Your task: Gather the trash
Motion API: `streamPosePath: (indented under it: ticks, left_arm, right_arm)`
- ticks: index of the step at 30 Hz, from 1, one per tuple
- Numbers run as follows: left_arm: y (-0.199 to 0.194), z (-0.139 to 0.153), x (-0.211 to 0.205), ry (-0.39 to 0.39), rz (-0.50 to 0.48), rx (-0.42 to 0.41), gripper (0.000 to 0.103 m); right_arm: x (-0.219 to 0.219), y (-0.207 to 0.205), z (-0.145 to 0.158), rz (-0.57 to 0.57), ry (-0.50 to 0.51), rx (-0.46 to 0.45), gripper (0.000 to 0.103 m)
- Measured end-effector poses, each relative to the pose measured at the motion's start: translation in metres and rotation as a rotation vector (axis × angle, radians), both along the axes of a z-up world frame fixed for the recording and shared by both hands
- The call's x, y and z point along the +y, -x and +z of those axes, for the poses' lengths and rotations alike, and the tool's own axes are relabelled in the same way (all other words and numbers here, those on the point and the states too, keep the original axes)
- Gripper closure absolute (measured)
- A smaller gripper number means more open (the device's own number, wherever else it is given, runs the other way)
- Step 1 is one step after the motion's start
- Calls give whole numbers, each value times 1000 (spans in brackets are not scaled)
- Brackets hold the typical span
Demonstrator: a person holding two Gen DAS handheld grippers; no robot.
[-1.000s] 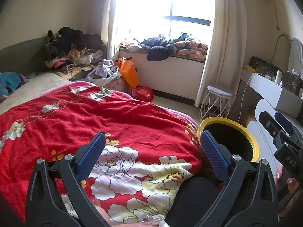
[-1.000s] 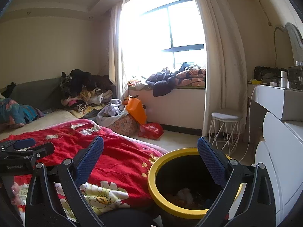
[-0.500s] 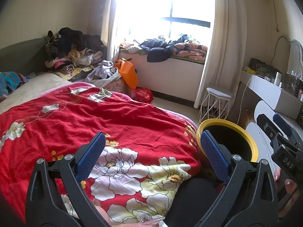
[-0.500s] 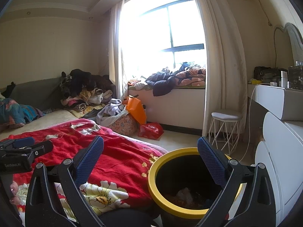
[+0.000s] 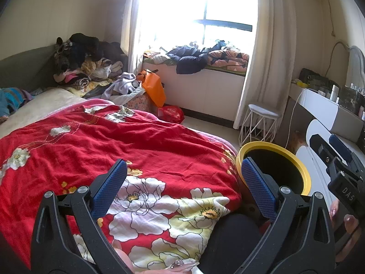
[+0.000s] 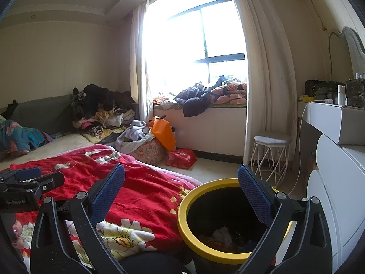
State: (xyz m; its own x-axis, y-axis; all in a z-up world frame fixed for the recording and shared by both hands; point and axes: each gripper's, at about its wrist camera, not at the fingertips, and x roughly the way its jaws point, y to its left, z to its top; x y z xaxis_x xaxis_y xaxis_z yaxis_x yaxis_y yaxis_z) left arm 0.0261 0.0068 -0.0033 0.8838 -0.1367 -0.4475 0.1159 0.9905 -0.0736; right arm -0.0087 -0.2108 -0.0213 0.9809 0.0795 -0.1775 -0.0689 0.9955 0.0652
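Note:
A black bin with a yellow rim stands on the floor beside the bed, with scraps of trash at its bottom. My right gripper hovers open and empty just above it, its right finger over the bin's mouth. Over the red flowered quilt my left gripper is held open, also empty. The bin's rim shows behind its right finger. Each gripper appears at the edge of the other's view: the right gripper and the left gripper. A bit of clear plastic lies at the quilt's near edge.
A red plastic bag and an orange bag sit on the floor by a heap of clothes. A white wire stool stands by the curtain. A white dresser is close on the right of the bin.

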Motion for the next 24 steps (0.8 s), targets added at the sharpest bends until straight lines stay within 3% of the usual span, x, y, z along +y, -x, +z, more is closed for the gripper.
streamPosePath:
  ticks: [8,10,14,18,19,23,24]
  left_arm:
    - [-4,2,4,-7,41,19,11]
    - [-6,0,14,6,64,39,11]
    - [-7,-8,66,80,183,98,11]
    - [7,-27,143,93,443,138,11]
    - [14,-35,173,73,565,155,11]
    - [39,-68,265,73,899,263,11]
    - [45,-81,290,82,987,317,11]
  right_arm:
    - [6,-7,7,34,-7,14,6]
    - [18,-15,14,75,-2,25,6]
    - [72,-45,27,268,28,99,6]
    - [181,-78,18,583,104,258,6]
    - [212,-84,10,652,131,308,6]
    - [328,-95,-37,850,254,470,6]
    - [328,-95,-37,850,254,470,6]
